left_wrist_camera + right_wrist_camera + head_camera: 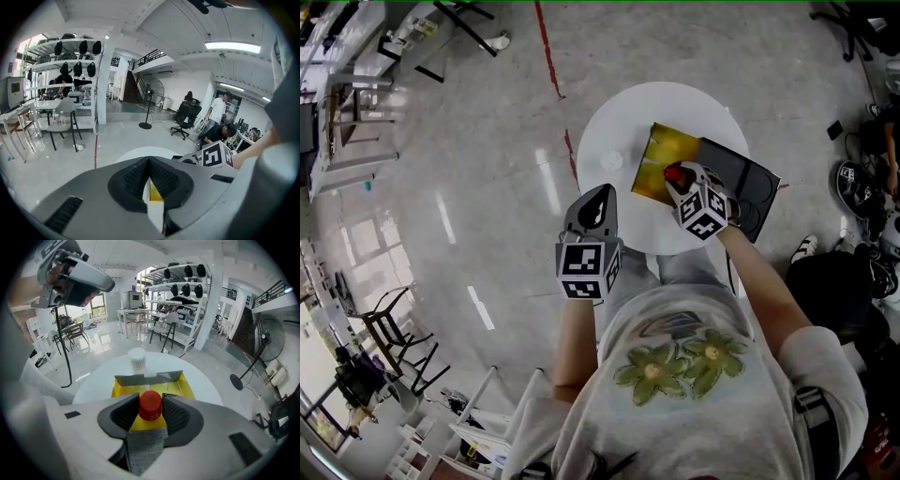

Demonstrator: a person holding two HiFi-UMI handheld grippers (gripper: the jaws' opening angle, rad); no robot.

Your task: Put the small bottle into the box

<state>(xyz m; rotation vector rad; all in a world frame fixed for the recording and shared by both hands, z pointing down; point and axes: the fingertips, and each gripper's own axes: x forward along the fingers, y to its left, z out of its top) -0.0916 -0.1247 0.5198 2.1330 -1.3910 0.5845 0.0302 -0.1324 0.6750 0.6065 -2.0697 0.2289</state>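
Pinching the small bottle (150, 408) by its red cap in the right gripper (150, 401), just above the open yellow box (176, 386) on the white table (93, 380). Probably light, rigid, slick plastic; best taken at the ribbed cap. Holding the left gripper (149, 164) shut, well apart.

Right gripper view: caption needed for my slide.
Right gripper holding the red-capped small bottle at the open yellow box on a white table.
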